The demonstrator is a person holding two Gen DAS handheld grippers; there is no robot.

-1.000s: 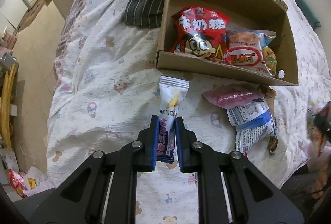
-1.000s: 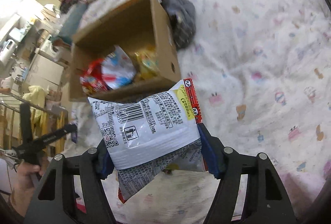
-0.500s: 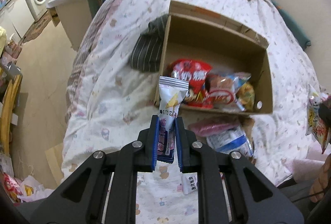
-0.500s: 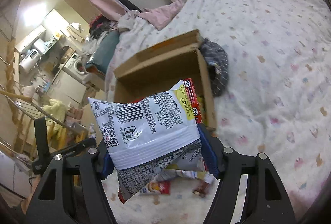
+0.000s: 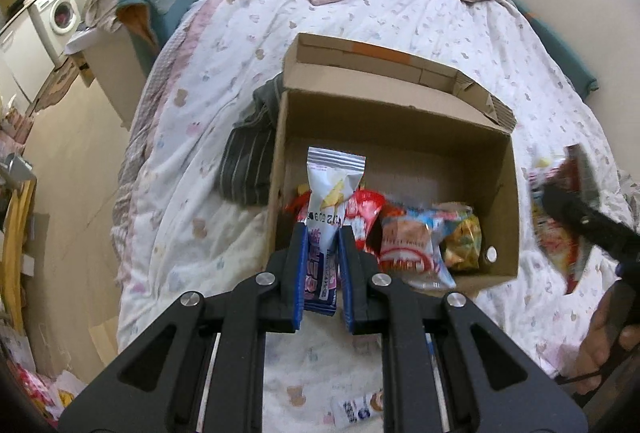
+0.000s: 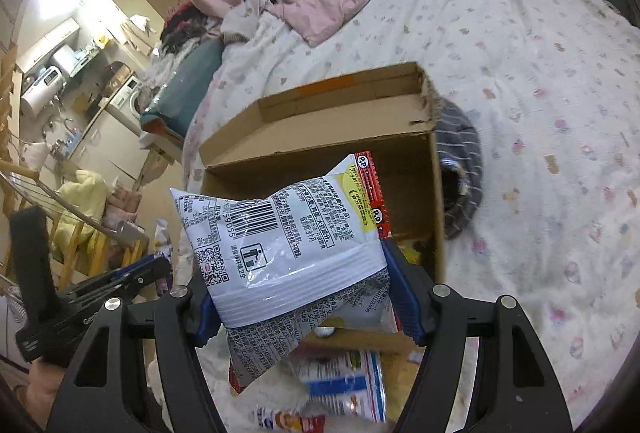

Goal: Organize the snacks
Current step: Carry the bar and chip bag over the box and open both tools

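An open cardboard box (image 5: 400,101) lies on the bed and holds several snack bags, a red one (image 5: 366,215) among them. My left gripper (image 5: 323,273) is shut on a slim white and blue snack packet (image 5: 330,193), held up before the box's near left corner. My right gripper (image 6: 304,309) is shut on a white snack bag with a barcode (image 6: 288,249), held in front of the box (image 6: 320,117). That bag also shows at the right of the left wrist view (image 5: 556,217).
A dark striped cloth (image 5: 248,153) lies against the box's left side. Loose snack packets lie on the white patterned quilt (image 5: 360,21) near the front edge (image 6: 340,381). Floor, a washing machine (image 5: 60,13) and clutter are to the left of the bed.
Both grippers have risen and pulled back from the bed with their packets. The box looks smaller and farther below. The right gripper has come nearer the box's right side.
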